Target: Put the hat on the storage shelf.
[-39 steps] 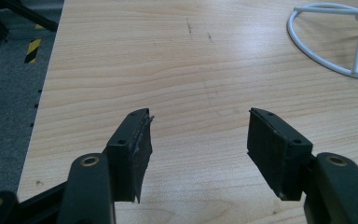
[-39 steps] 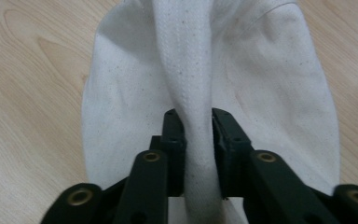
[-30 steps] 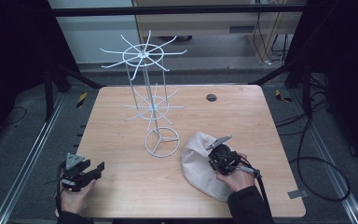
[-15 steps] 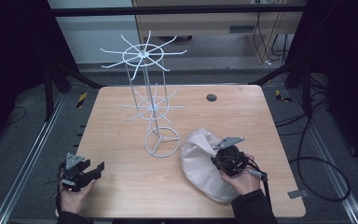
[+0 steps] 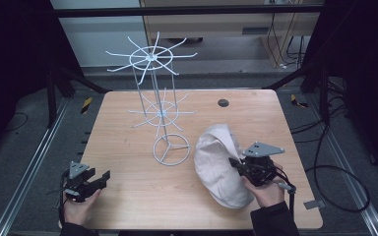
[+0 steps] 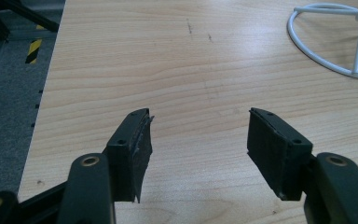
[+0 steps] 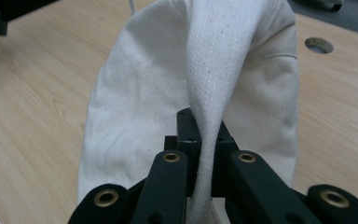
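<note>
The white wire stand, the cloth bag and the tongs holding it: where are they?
white wire stand [image 5: 171, 150], high view, on its ring base.
cloth bag [image 5: 216, 157], high view, mid fabric.
right tongs [image 7: 200, 140], right gripper view, between the tips.

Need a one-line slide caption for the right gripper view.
Right gripper pinching a fold of a cream fabric hat above the wooden table.

One wooden table [image 5: 128, 196] carries one white wire display stand [image 5: 160, 113] with two spoked tiers, and one cream cloth bag [image 5: 216, 162]. Two handheld grippers are present, a left gripper [image 5: 101, 178] and a right gripper [image 5: 234, 162]. The tabletop has one round cable hole [image 5: 223, 103].
</note>
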